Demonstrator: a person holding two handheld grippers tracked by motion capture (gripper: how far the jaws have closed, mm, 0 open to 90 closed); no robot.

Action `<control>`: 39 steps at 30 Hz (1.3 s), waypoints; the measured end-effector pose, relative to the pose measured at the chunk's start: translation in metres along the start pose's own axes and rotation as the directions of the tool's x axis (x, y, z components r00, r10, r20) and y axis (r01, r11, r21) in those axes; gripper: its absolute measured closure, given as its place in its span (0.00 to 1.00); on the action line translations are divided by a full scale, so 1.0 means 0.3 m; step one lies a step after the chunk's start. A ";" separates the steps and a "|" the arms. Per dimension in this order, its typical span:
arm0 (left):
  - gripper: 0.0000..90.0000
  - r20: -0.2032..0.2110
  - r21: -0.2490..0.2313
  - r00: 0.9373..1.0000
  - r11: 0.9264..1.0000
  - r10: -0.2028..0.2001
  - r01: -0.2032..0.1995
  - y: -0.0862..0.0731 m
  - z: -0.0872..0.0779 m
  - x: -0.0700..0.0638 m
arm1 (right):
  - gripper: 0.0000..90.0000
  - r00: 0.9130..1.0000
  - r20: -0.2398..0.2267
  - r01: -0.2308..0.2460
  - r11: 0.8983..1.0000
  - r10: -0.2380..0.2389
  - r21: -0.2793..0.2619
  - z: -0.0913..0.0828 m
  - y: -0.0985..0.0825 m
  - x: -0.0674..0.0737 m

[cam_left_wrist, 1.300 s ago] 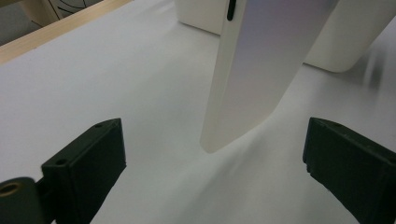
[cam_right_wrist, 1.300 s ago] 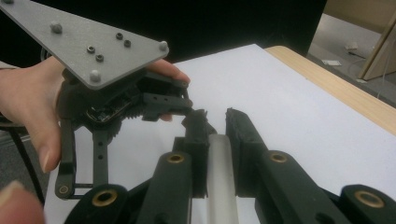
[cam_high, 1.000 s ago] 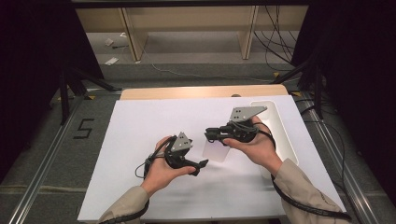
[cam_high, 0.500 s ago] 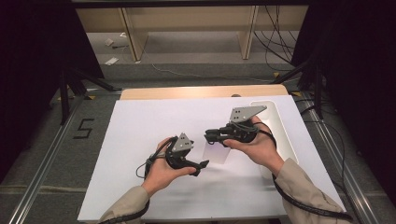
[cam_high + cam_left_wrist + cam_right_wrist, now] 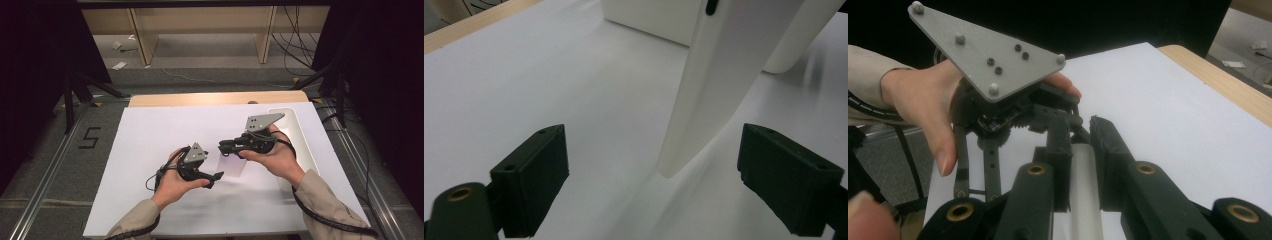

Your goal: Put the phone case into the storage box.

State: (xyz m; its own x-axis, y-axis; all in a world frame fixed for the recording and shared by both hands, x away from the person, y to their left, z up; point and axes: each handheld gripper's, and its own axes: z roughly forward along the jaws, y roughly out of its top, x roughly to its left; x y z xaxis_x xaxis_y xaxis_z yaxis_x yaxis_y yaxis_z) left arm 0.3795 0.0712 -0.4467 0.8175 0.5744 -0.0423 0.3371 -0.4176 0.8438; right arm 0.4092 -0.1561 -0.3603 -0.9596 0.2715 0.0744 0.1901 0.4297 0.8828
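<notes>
White flat plastic piece (image 5: 233, 165) hangs above the tabletop (image 5: 150, 140), its upper edge clamped in the right claw (image 5: 223, 148). White tray (image 5: 295, 131) at tabletop's right edge. Left claw (image 5: 216, 176) spread wide, jaws just been narrowing, flanking the piece's lower tip without contact.

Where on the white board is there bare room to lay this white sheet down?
The board's left half is bare, as is the near strip below both hands. Crowded: the middle, where the right gripper holds the sheet by the left gripper, and the white tray at the right edge.
</notes>
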 end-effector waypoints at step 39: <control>0.49 0.118 0.009 0.990 0.997 0.081 -0.082 -0.014 0.032 -0.020 | 0.89 0.998 -0.066 0.005 1.000 -0.005 -0.006 0.003 0.010 0.016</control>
State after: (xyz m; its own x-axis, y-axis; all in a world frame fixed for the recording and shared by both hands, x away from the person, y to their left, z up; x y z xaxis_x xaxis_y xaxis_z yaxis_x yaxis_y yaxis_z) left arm 0.3775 0.0630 -0.4552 0.8914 0.4516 -0.0371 0.2729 -0.4699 0.8395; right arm 0.4052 -0.1528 -0.3578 -0.9721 0.2119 0.1001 0.1840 0.4254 0.8861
